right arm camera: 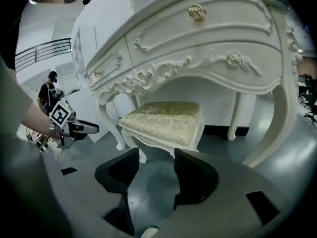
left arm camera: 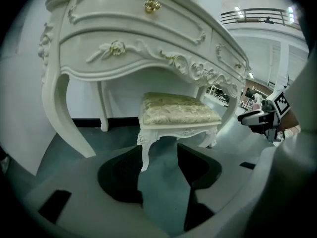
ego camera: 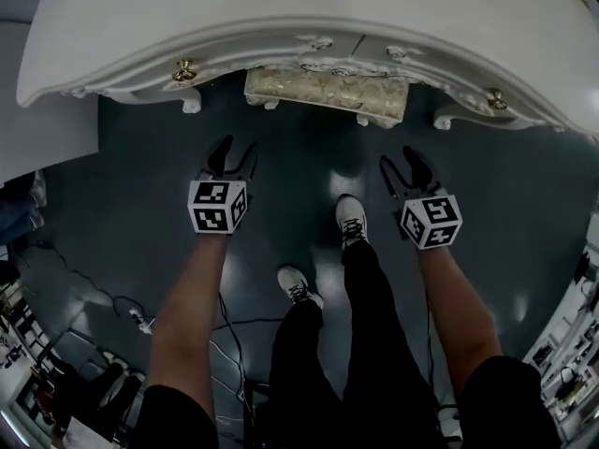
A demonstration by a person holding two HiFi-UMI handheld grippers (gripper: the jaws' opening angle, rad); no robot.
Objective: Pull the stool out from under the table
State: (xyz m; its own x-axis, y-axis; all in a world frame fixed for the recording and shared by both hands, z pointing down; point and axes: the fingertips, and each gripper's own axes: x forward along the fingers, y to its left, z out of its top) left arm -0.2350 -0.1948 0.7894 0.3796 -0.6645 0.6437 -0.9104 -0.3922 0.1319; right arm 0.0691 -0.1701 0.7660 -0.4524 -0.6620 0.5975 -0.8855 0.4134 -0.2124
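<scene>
**Head view:** A white carved counter (ego camera: 281,7) curves across the top of the picture. The stool (ego camera: 328,90) is tucked under its front edge, and only its pale patterned cushion and 2 feet show on the dark teal floor (ego camera: 299,157). The left gripper (ego camera: 237,148) and the right gripper (ego camera: 400,159) are held out side by side on bare forearms, both short of the stool and not touching it. Each has its jaws spread wide with nothing between them. The person's 2 white shoes (ego camera: 351,218) stand between the arms.

**Left gripper view:** The left gripper (left arm camera: 158,155) has its 2 dark jaws wide apart and empty. The stool (left arm camera: 178,110) stands ahead beneath the counter (left arm camera: 124,33). Its near front leg shows through the gap between the jaws, but the pads are clear of it. A brass knob (left arm camera: 152,5) sits on the upper drawer. The right gripper (left arm camera: 257,118) shows at the right edge.

**Right gripper view:** The right gripper (right arm camera: 156,157) also stands wide open, with only floor between its jaws. The stool (right arm camera: 166,120) sits just beyond them under the counter (right arm camera: 213,33), untouched. The left gripper (right arm camera: 74,128) shows at the left.
</scene>
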